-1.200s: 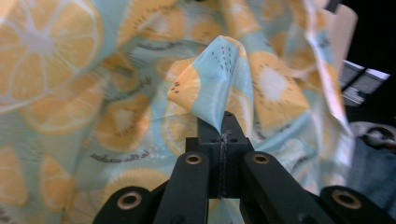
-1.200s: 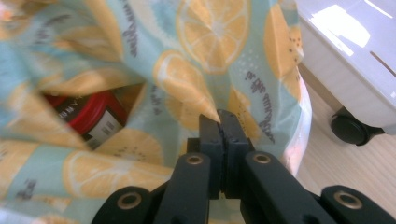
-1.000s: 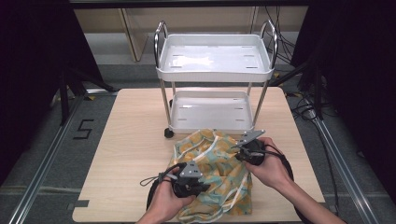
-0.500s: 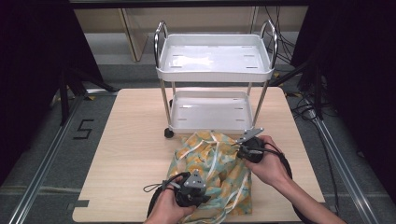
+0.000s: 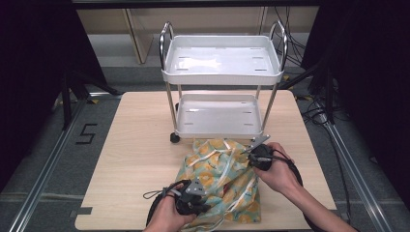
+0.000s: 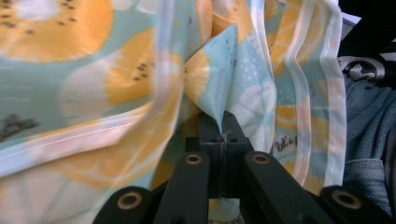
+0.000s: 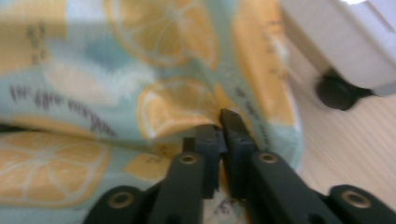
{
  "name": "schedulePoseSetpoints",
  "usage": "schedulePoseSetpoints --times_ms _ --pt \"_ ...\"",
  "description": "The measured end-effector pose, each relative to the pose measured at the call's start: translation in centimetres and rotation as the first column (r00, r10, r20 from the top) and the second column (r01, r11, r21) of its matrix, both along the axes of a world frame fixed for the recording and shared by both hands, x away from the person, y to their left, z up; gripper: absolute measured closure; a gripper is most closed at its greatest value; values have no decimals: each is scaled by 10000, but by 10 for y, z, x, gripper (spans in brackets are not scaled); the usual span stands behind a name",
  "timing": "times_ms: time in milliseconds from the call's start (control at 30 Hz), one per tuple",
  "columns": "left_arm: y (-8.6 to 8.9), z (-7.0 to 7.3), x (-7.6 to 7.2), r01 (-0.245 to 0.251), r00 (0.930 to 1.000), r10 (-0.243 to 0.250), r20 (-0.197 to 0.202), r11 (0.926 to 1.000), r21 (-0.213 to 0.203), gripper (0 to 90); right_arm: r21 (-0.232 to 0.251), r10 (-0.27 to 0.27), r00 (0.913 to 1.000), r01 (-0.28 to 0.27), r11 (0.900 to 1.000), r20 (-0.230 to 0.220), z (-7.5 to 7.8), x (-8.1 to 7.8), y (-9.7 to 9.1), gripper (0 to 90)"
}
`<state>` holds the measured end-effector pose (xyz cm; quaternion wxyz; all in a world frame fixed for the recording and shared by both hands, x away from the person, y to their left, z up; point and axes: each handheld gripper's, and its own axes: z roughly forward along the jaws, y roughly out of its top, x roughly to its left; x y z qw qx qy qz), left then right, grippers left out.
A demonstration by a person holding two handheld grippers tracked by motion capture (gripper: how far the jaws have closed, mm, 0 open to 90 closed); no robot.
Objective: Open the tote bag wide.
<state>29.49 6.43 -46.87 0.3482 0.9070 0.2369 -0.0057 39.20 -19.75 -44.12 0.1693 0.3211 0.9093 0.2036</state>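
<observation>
From the high view, the cloth (image 5: 220, 186) lies on the near right part of the desk (image 5: 135, 159), just in front of the white cart (image 5: 222, 67) that stands on the desk's far side. Its long axis runs from the cart's foot toward the near edge, leaning a little right. The left claw (image 5: 196, 205) sits on its near left corner, the right claw (image 5: 256, 154) on its far right edge, each in a hand.

Left gripper view now: up close, the left claw (image 6: 223, 140) is clamped tight on a pinched fold of the cloth (image 6: 140, 84), which hangs in pleats. Pale blue ground, big orange citrus slices, white bands along the hems, some small dark lettering. Blue denim (image 6: 366, 135) shows at the right.

Right gripper view: the right claw (image 7: 223, 128) has the cloth (image 7: 140, 79) edge between its pads, and its jaws have just been easing open a touch, a thin gap showing between them. Here a black cart wheel (image 7: 337, 91) stands on the desk (image 7: 355, 149) just beyond the cloth.
</observation>
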Motion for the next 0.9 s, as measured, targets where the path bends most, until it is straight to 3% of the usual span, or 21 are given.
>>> schedulePoseSetpoints --times_ms 33,100,133,200,267,333,367,433,467,533,567,600,633,700,767,833,867,900 --pt "-1 1 -1 -173 9998 172 -77 9998 -62 896 174 268 9993 -264 9995 -248 -1 -2 2 789" --pt "-3 3 0 -123 9999 123 37 9999 -119 895 572 499 9985 -485 9972 -243 1 -7 3 723" --pt "-3 4 1 -11 9999 13 148 10000 -86 896 13 1102 9933 -1103 9939 354 4 -5 -1 671" --pt "-4 5 0 -171 9997 174 181 9998 -137 895 493 1548 9874 -1564 9865 336 10 -9 1 594" --pt "-4 6 0 -148 9996 151 238 9998 -119 895 1126 1698 9846 -1734 9784 410 15 -17 5 522" --pt "-5 7 0 -230 9994 233 268 9997 -126 895 1273 1956 9799 -1989 9717 382 22 -20 6 457" --pt "-4 8 1 -121 9991 124 402 9999 -76 895 1506 1811 9832 -1826 9716 233 25 -24 9 430" --pt "-4 9 1 -125 9987 127 490 9999 -56 894 1830 1778 9834 -1812 9663 348 29 -29 13 391" --pt "-4 9 1 -84 9986 85 520 10000 -12 895 1899 2433 9657 -2566 9477 906 29 -27 13 381" --pt "-5 10 1 -285 9985 289 462 9995 -107 894 2172 2822 9502 -3055 9271 1318 31 -28 18 365" --pt "-4 11 2 -48 9980 45 631 10000 49 894 2205 2936 9464 -3174 9223 1344 31 -29 20 356" --pt "-3 12 2 -109 9984 104 560 9999 98 894 2250 3147 9414 -3349 9150 1214 31 -29 22 346" --pt "-5 12 2 -259 9981 262 566 9996 -55 894 2211 3309 9364 -3494 9105 1172 31 -30 25 339" --pt "-2 16 5 313 9956 -352 863 9984 466 894 2126 3525 9288 -3695 9046 1145 27 -30 31 328" --pt "-3 16 4 154 9969 -183 771 9992 378 894 2005 3733 9205 -3897 8989 1158 24 -29 36 332" --pt "-3 15 4 182 9969 -213 757 9990 414 894 1926 3813 9178 -3961 8978 1104 22 -26 39 404" --pt "-3 16 4 231 9969 -265 743 9987 460 894 1935 3761 9196 -3918 8995 1134 21 -24 40 477" --pt "-3 14 3 65 9970 -84 771 9997 251 894 1923 3681 9242 -3813 9042 1016 20 -22 41 599"
